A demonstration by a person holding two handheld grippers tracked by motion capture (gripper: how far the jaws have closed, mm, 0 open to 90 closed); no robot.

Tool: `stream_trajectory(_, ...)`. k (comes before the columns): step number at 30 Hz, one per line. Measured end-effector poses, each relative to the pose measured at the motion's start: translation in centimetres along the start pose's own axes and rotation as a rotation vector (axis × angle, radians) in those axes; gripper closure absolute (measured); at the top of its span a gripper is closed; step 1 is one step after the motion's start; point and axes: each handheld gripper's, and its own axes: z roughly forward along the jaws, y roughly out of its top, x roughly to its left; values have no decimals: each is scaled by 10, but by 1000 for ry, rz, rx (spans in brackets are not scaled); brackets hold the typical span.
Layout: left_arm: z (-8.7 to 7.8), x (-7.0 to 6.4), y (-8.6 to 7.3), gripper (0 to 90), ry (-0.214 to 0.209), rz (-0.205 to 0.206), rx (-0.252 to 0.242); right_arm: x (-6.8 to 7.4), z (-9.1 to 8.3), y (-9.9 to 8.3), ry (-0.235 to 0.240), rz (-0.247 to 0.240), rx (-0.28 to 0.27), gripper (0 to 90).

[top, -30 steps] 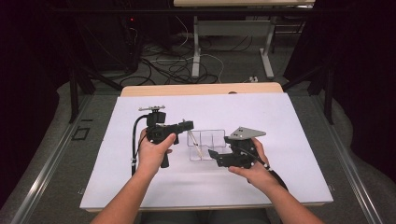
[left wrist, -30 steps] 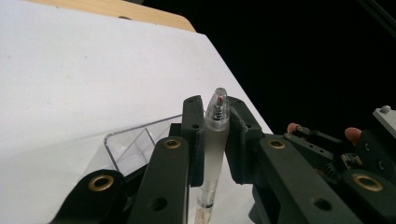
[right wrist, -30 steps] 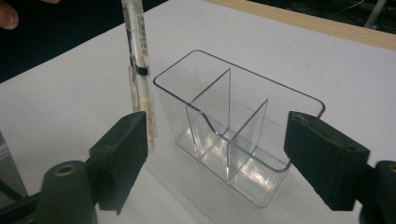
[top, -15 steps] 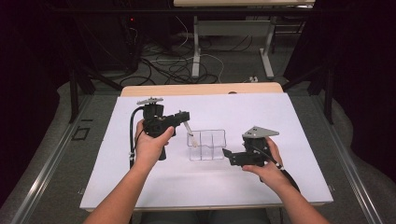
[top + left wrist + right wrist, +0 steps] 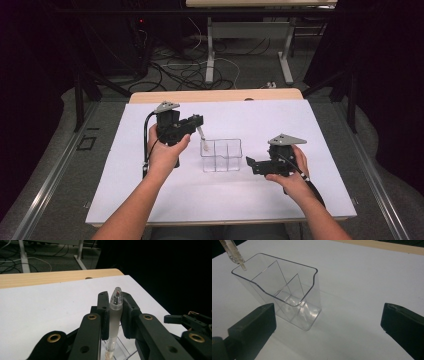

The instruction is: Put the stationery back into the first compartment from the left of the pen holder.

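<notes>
A clear plastic organizer [image 5: 221,155] with inner dividers stands on the white sheet at mid-table. My left gripper [image 5: 196,122] is shut on a translucent pen [image 5: 115,315], held just left of the box and above its left rim. The pen slants down with its tip [image 5: 243,266] over the box's left end [image 5: 249,272]. My right gripper [image 5: 251,165] sits just right of the box, low over the sheet. Its jaws stand wide apart with nothing between them, facing the organizer [image 5: 284,292].
The white sheet [image 5: 310,135] covers most of a wooden table [image 5: 215,95]. Beyond the table lie floor cables [image 5: 200,70] and legs of another table [image 5: 287,50]. Dark drapes close in both sides.
My left gripper lifted and drew back left with the pen, tilting it so its tip hangs over the box's left end. My right gripper slid away to the right of the box.
</notes>
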Motion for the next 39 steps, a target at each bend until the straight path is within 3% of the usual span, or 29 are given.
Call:
stream_trajectory(13,12,2,-11,798,39,39,16,-4,2,-3,-10,12,5,0)
stream_trajectory(20,19,2,-18,798,47,37,27,-5,3,-4,-9,27,11,0)
stream_trajectory(39,41,0,-36,796,72,94,87,-6,7,-7,-4,24,28,0)
